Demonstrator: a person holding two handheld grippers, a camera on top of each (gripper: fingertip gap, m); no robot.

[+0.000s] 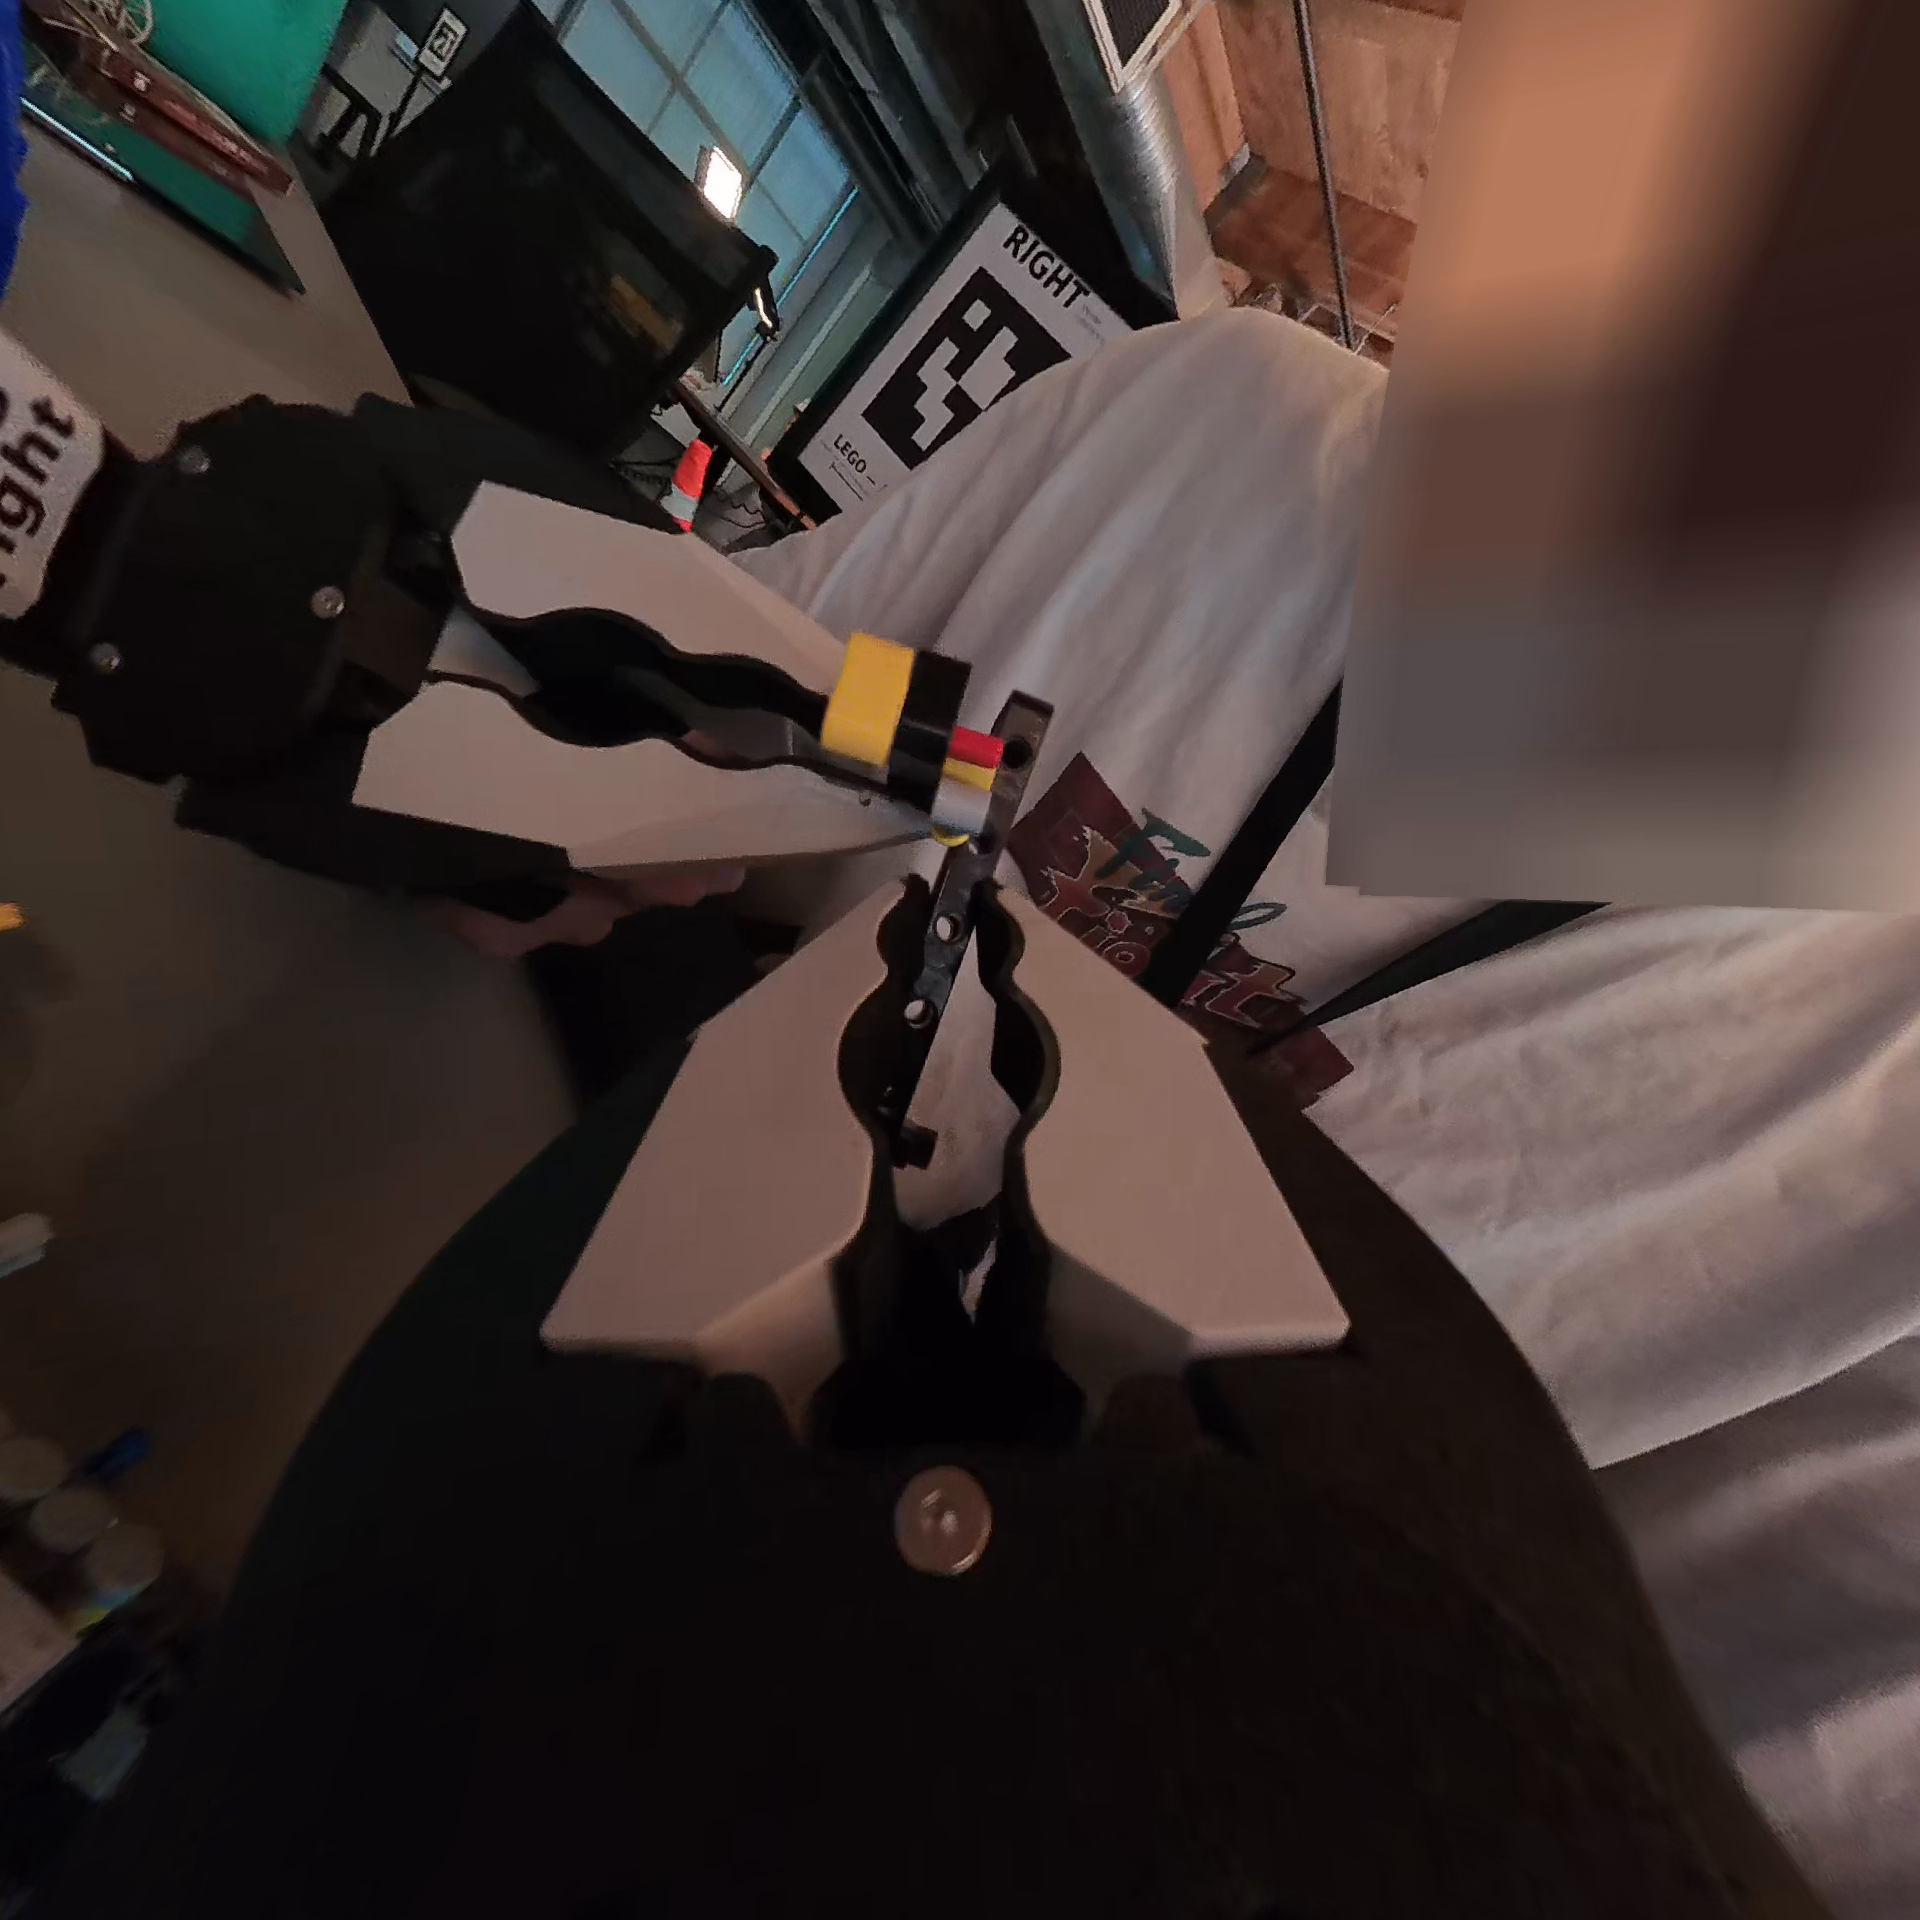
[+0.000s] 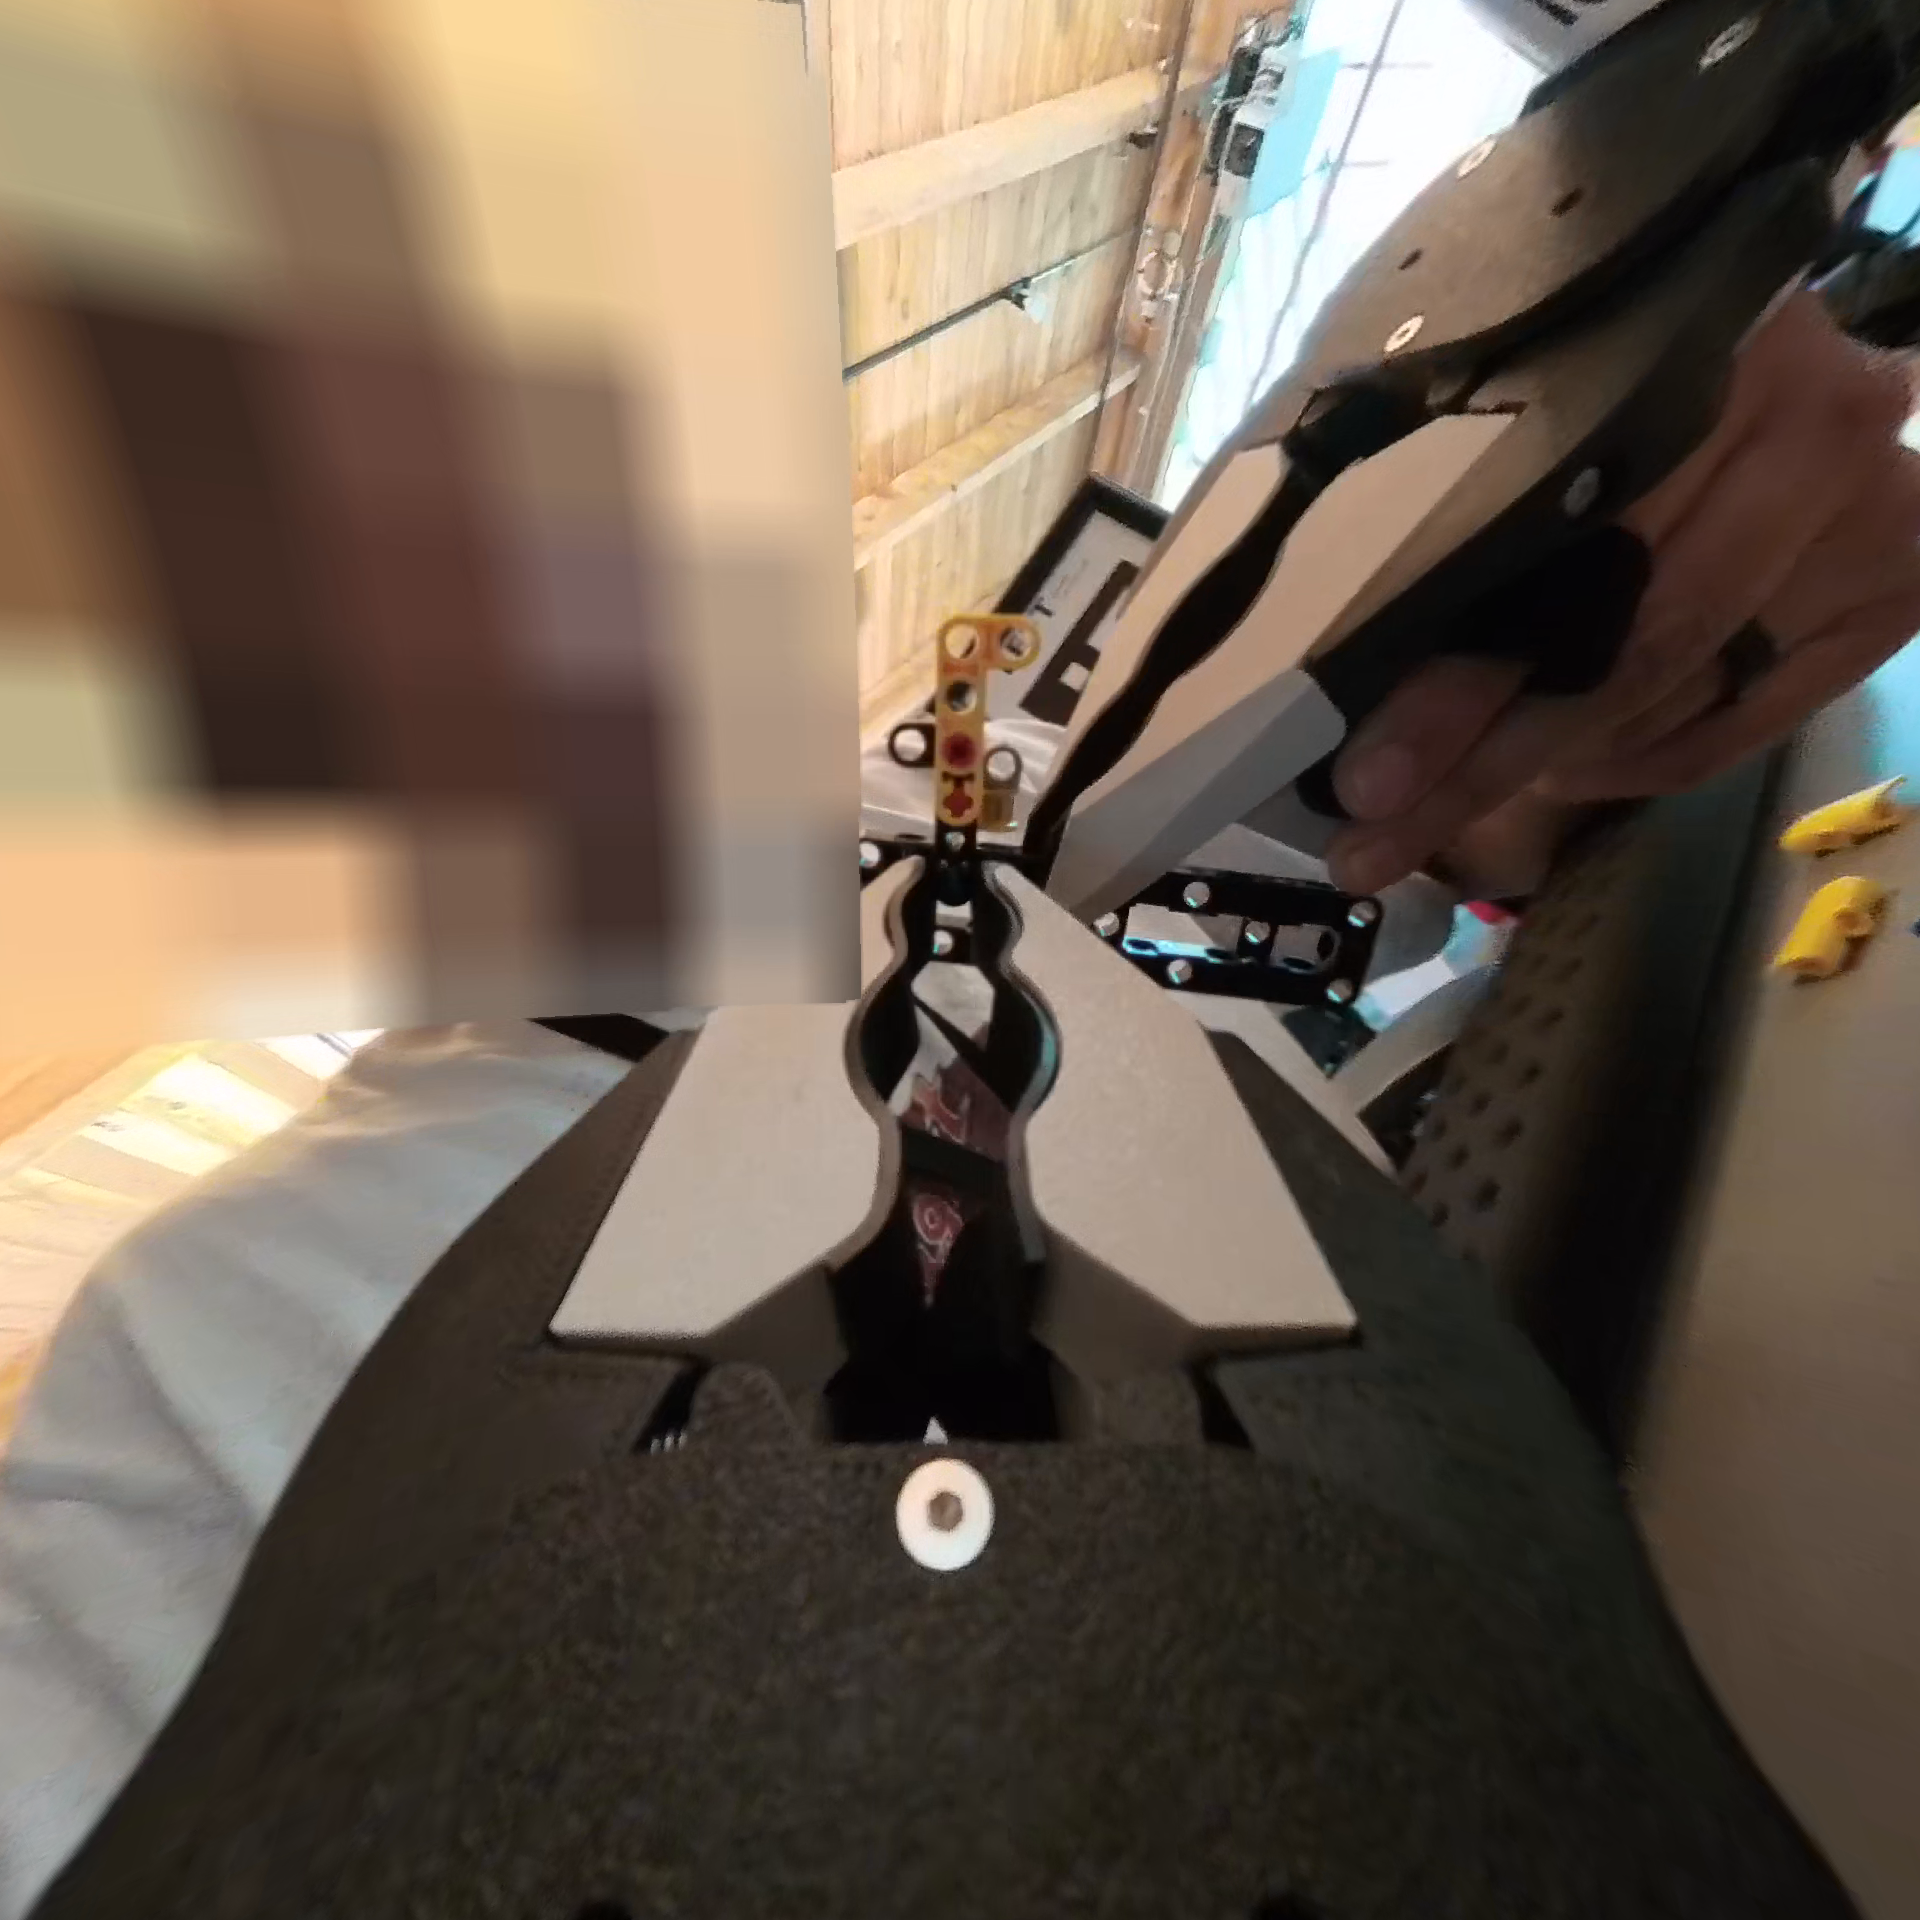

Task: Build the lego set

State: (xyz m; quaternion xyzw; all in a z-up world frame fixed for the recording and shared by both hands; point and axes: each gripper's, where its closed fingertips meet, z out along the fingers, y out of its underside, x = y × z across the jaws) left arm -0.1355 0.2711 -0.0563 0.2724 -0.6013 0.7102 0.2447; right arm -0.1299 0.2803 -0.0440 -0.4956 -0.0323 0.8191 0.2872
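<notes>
Black perforated beam [image 1: 951,940] sits pinched in the left gripper [image 1: 945,899], with the right gripper [image 1: 883,769] pressing its yellow-and-black sub-assembly [image 1: 899,712] against the beam's top end. From the right wrist view, the right gripper [image 2: 951,868] pinches the yellow L-shaped piece [image 2: 961,727] upright; the black frame [image 2: 1242,940] lies beyond. Risk: misaligned pins could jam, or the beam could twist out of its grip.

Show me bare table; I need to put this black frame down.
The pale table is bare below the yellow pieces, right of the perforated dark panel. Around the black frame it is crowded.
</notes>
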